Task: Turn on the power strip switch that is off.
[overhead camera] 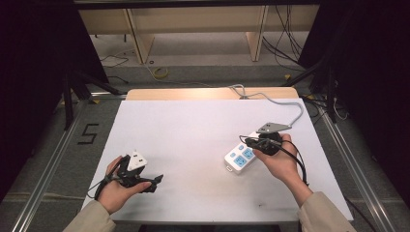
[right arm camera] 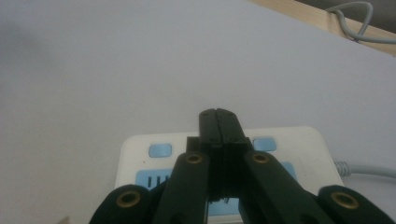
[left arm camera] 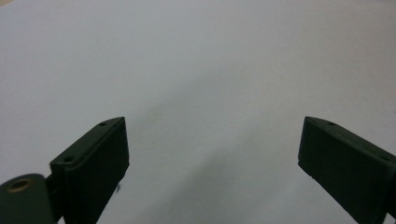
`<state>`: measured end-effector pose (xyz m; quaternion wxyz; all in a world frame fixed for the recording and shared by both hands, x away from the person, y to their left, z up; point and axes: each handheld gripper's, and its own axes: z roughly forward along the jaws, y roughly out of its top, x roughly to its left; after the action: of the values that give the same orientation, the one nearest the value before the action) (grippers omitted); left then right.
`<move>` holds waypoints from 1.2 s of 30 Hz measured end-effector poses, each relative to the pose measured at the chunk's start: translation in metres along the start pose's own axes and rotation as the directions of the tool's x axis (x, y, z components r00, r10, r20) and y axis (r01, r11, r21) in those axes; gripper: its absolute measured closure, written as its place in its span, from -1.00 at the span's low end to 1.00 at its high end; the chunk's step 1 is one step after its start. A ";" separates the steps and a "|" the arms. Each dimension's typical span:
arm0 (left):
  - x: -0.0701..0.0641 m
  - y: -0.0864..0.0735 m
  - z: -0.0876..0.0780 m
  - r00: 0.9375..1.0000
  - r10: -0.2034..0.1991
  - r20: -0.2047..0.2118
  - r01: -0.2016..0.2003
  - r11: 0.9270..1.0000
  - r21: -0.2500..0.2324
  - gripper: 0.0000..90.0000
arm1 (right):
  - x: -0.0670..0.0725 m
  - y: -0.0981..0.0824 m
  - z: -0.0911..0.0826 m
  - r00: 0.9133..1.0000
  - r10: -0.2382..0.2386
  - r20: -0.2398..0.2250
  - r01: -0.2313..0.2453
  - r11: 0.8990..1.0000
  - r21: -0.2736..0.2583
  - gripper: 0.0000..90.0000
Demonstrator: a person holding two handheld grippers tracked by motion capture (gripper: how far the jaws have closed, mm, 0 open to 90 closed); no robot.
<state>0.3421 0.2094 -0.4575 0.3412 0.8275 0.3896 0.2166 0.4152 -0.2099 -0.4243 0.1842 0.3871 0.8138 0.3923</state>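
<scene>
A white power strip [overhead camera: 237,158] with blue socket faces lies right of the table's middle, its grey cable [overhead camera: 296,110] running off to the back. My right gripper [overhead camera: 245,141] hovers over the strip's far end, pointing left, with its jaws pressed together and nothing visible between them. In the right gripper view the shut right gripper [right arm camera: 218,114] sits just above the power strip [right arm camera: 299,140]. My left gripper [overhead camera: 155,182] rests low at the front left, pointing right. Its jaws stand wide apart over bare white tabletop, as the left gripper [left arm camera: 214,120] shows in its own view.
The white table top [overhead camera: 193,125] has a wooden strip [overhead camera: 183,93] along its back edge. The grey cable [right arm camera: 355,23] crosses that strip. Metal rails [overhead camera: 58,150] flank the table, and loose cables [overhead camera: 159,72] lie on the floor behind.
</scene>
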 end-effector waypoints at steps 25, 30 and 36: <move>0.000 0.000 0.000 1.000 0.002 0.002 -0.002 1.000 0.003 -0.81 | 0.000 0.005 0.012 1.000 -0.008 0.001 0.008 1.000 0.015 1.00; 0.000 0.000 0.000 1.000 0.002 0.003 -0.002 1.000 0.003 -0.82 | 0.000 0.005 0.014 1.000 -0.004 0.000 0.004 1.000 0.023 1.00; 0.000 0.000 0.001 1.000 0.002 0.003 -0.002 1.000 0.005 -0.81 | -0.001 0.006 0.017 1.000 -0.005 0.001 0.005 1.000 0.030 1.00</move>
<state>0.3425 0.2088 -0.4577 0.3397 0.8290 0.3888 0.2149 0.4288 -0.2001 -0.4302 0.1797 0.3880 0.8204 0.3796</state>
